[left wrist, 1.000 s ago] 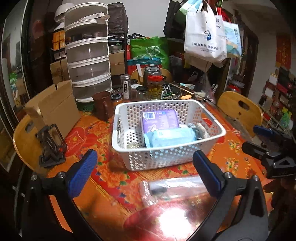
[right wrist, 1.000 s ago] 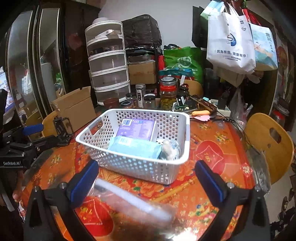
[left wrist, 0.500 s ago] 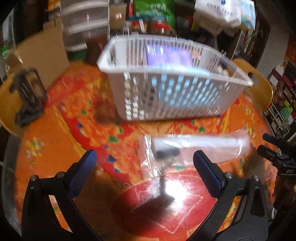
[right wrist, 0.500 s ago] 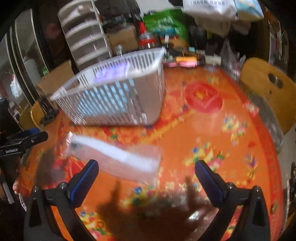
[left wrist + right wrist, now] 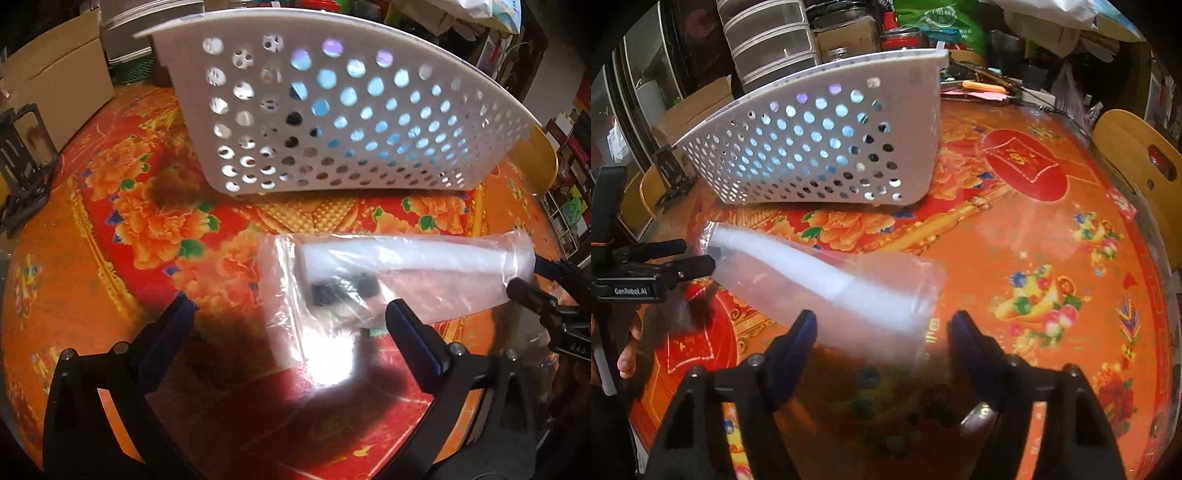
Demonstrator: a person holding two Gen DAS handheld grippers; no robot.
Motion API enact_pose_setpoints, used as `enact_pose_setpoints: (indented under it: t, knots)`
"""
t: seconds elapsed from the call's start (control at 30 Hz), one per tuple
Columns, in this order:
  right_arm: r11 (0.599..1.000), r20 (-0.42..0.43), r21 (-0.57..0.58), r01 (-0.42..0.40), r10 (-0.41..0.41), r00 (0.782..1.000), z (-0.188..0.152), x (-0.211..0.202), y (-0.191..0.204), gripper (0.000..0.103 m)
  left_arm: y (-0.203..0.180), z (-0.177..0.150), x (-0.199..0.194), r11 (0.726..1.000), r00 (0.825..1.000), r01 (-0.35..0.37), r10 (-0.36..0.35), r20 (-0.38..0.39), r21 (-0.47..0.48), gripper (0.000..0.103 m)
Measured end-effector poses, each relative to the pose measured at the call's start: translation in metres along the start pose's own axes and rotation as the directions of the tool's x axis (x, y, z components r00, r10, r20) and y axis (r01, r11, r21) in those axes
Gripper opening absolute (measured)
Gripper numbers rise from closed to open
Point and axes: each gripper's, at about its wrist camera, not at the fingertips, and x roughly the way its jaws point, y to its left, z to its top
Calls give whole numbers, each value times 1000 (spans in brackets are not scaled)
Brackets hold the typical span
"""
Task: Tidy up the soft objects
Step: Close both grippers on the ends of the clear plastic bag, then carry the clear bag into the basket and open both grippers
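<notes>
dark item in bag (image 5: 399, 273), left view only

The white basket (image 5: 332, 122) walls off the far side; the clear bag (image 5: 399, 280) lies across the near counter (image 5: 1052, 266), open to its right.

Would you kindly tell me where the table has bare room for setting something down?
Most open: the tablecloth right of the clear plastic bag and white perforated basket, out toward the wooden chair. A smaller patch lies left of the bag, before the cardboard box. Behind the basket, jars and bags crowd the edge.
</notes>
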Motion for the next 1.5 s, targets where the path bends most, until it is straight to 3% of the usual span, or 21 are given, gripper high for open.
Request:
enact_pose_setpoints:
  t: [0.13,0.3,0.37,0.4,0.43,0.5,0.57,0.63,0.73,0.97,1.5]
  knots:
    - [1000,-1,-13,-3,3,1000,2,4,4,56,-9,-3,2,1000,1000,-10,10,14,26,103]
    - [999,-4,-51,14,-15,1000,2,5,10,52,-25,-3,6,997,999,-42,41,19,61,102]
    - [998,0,-57,23,-23,1000,1,5,10,45,-32,-5,2,997,999,-43,41,31,62,96]
    - [998,1,-57,24,-24,1000,1,5,11,42,-35,-5,0,997,998,-41,38,42,65,85]
    - [998,1,-57,26,-25,1000,1,5,10,37,-38,-6,-4,997,998,-37,33,53,70,67]
    - [998,4,-55,31,-30,1000,1,4,10,34,-47,-7,-9,997,998,-26,21,65,74,51]
    - [998,5,-55,23,-23,1000,1,4,9,31,-52,-8,-11,997,998,-21,16,68,74,45]
    - [998,6,-63,24,-23,1000,0,4,9,27,-55,-9,-14,997,998,1,-6,68,77,28]
    - [997,9,-79,23,-22,1000,-2,3,12,17,-59,-12,-18,997,997,16,-22,68,76,23]
    - [995,31,-102,20,-17,999,-9,-1,17,12,-54,-24,-36,996,994,36,-43,96,79,19]
    - [990,143,-144,1,20,990,-16,-35,39,10,-19,-35,-72,995,974,79,-90,208,63,18]
